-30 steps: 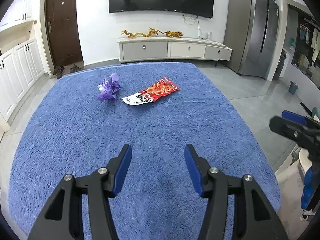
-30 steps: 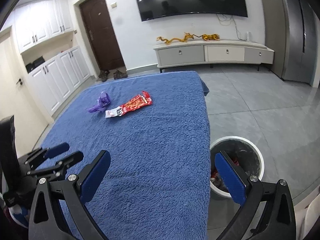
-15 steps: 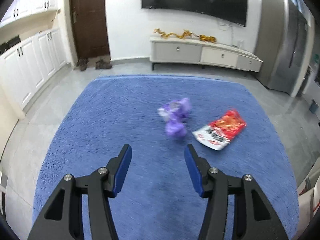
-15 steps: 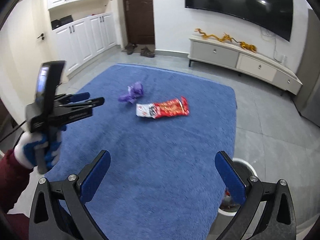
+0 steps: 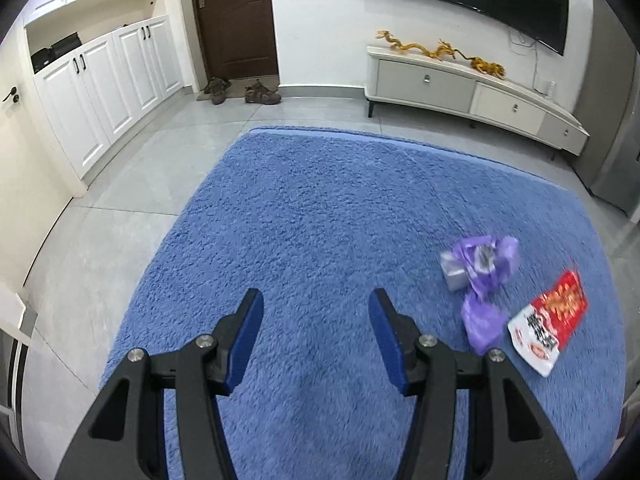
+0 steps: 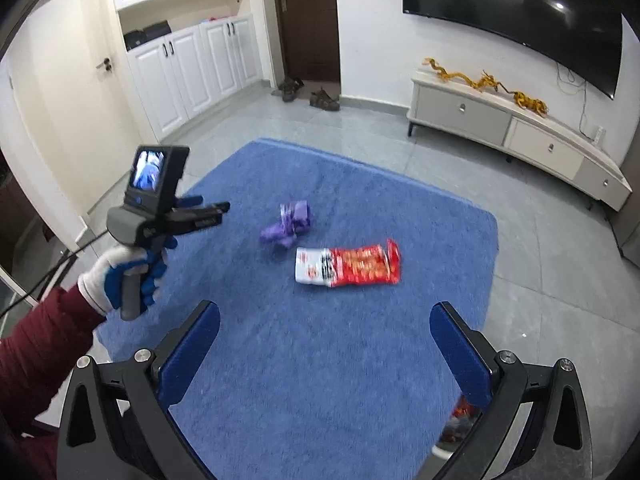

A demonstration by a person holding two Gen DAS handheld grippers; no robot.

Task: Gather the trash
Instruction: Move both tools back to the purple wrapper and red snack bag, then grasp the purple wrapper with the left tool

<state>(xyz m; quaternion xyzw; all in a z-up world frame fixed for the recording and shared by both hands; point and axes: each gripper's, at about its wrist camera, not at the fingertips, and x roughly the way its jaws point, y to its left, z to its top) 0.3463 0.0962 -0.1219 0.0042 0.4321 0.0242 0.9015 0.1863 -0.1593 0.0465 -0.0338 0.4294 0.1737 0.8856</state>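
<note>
Two pieces of trash lie on the blue rug (image 5: 312, 216) (image 6: 360, 184). One is a crumpled purple wrapper (image 5: 482, 276) (image 6: 290, 224), the other a red and white snack packet (image 5: 550, 322) (image 6: 348, 266) just beside it. My left gripper (image 5: 316, 300) hangs open over bare rug, to the left of the wrapper, nothing between its blue pads. In the right wrist view the left gripper (image 6: 216, 210) is held by a gloved hand (image 6: 116, 276) at the left, short of the trash. My right gripper (image 6: 324, 312) stands wide open above the rug, nearer than the packet.
A bin with red trash in it (image 6: 460, 420) peeks out behind my right gripper's right finger. A low white TV cabinet (image 5: 472, 92) and a TV line the far wall. White cupboards (image 5: 104, 84) and shoes (image 5: 240, 90) by a brown door stand at the left.
Both views have swung left and closer: the trash slid from the middle to the right in the left wrist view. The left gripper and gloved hand came further into the right wrist view.
</note>
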